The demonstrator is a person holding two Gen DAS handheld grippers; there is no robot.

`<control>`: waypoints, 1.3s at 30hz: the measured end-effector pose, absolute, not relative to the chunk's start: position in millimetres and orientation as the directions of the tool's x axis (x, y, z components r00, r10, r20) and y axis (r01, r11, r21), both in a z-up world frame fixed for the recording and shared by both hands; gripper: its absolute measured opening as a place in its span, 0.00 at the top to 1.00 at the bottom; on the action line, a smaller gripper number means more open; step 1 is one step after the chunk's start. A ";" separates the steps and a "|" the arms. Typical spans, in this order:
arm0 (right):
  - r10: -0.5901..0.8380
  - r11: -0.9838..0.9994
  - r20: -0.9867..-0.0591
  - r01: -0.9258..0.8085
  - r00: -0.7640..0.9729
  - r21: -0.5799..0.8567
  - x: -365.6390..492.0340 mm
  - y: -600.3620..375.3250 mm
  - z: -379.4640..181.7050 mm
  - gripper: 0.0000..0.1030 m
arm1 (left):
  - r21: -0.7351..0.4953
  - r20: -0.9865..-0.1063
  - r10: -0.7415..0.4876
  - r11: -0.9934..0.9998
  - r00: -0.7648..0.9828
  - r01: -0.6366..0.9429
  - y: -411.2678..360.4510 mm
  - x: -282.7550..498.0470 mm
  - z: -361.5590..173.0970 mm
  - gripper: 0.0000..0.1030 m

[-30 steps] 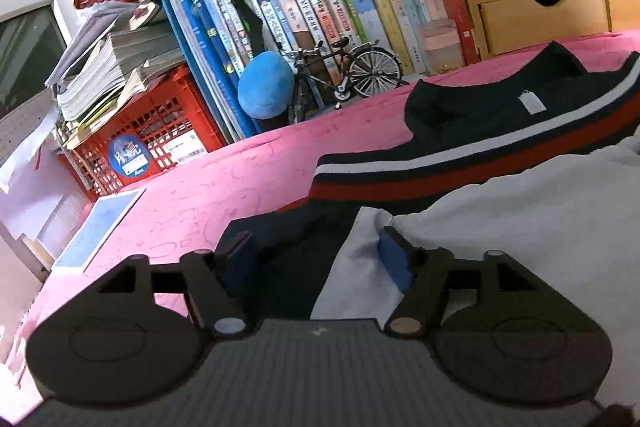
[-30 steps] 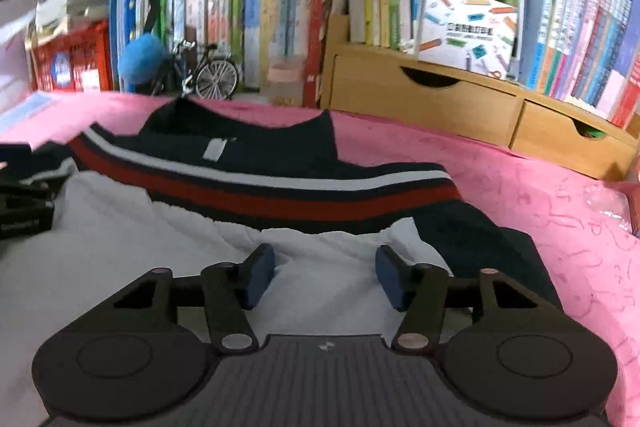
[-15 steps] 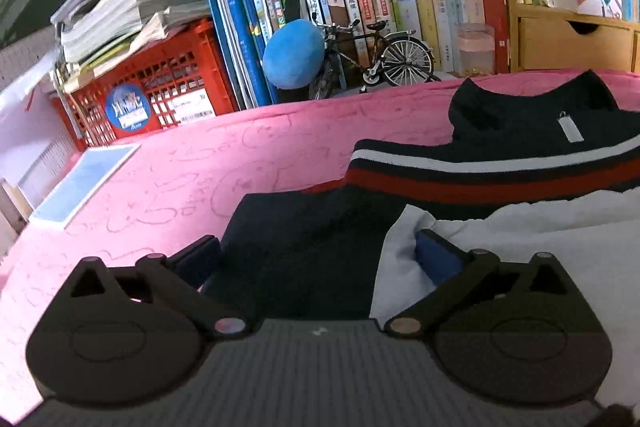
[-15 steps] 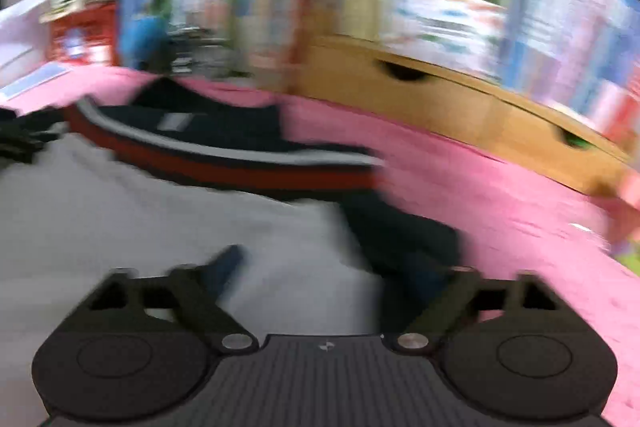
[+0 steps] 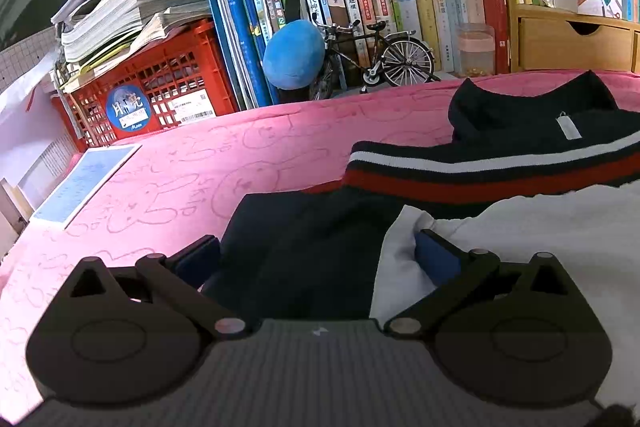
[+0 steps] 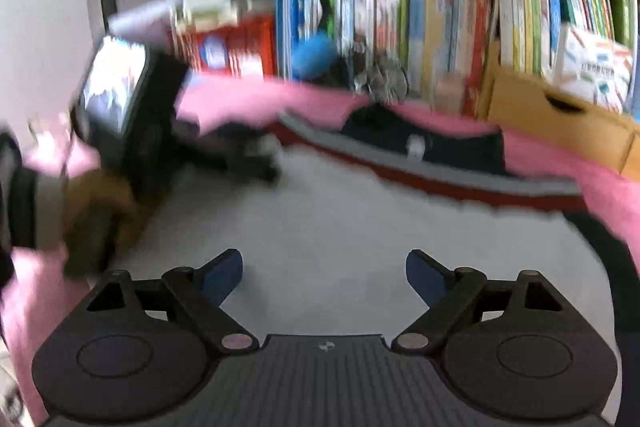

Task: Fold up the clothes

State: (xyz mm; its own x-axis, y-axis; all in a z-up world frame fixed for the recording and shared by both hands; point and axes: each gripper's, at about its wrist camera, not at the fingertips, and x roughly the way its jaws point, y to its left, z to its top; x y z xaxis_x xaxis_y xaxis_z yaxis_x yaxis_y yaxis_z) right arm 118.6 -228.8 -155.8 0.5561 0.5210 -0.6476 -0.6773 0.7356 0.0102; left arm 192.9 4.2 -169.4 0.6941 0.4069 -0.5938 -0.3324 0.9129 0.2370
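Both grippers hover low over the shirt (image 5: 520, 163) on the pink bench (image 5: 200, 163); left gripper (image 5: 316, 259) and right gripper (image 6: 324, 275) jaws stand wide apart, gripping nothing.

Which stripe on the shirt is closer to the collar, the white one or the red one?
The white stripe. It runs just below the dark collar, while the red stripe lies under it, next to the white cloth.

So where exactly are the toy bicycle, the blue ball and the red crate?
toy bicycle (image 5: 384, 57): left wrist view, on its frame.
blue ball (image 5: 293, 54): left wrist view, middle of its surface.
red crate (image 5: 168, 83): left wrist view, its front lattice wall.
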 end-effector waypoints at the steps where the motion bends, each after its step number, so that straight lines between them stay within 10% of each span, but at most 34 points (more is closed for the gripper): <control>1: 0.497 0.761 -0.654 -0.648 0.571 0.012 120.8 -248.9 -160.2 0.13 | 0.234 -0.595 0.405 0.914 0.694 -0.333 4.7 192.9 -169.5 0.00; 2: 0.478 0.785 -0.656 -0.619 0.584 0.021 123.4 -271.7 -163.4 0.19 | 0.230 -0.596 0.403 0.914 0.694 -0.333 5.1 193.0 -169.5 0.00; 3: 0.449 0.791 -0.662 -0.612 0.600 -0.019 122.4 -289.9 -163.4 0.48 | 0.231 -0.596 0.403 0.914 0.694 -0.333 4.9 193.0 -169.6 0.00; 9: 0.100 0.928 -0.705 -0.322 0.702 -0.189 139.3 -383.8 -151.3 0.10 | 0.248 -0.589 0.414 0.910 0.693 -0.333 1.9 193.2 -170.3 0.00; 20: 0.280 0.897 -0.694 -0.439 0.663 -0.057 124.2 -296.1 -131.3 0.20 | 0.307 -0.540 0.423 0.904 0.727 -0.298 -31.8 135.8 -80.3 0.00; 28: 0.445 0.810 -0.689 -0.585 0.572 0.037 107.7 -234.8 -131.8 0.15 | 0.456 -0.713 0.583 0.808 0.391 -0.374 -15.4 56.5 -128.9 0.00; 39: 0.166 0.922 -0.777 -0.375 0.607 -0.095 124.1 -365.3 -146.6 0.10 | 0.331 -0.838 0.496 0.793 0.227 -0.511 18.5 58.4 -110.1 0.00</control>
State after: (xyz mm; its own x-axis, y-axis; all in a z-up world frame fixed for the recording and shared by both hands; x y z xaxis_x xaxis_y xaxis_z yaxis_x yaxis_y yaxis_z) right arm 124.1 -365.3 -146.6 0.6070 0.1663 -0.7771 -0.3745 0.9223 -0.0951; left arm 58.4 18.5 -110.1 0.2269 0.4958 -0.8383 -0.5110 0.7933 0.3309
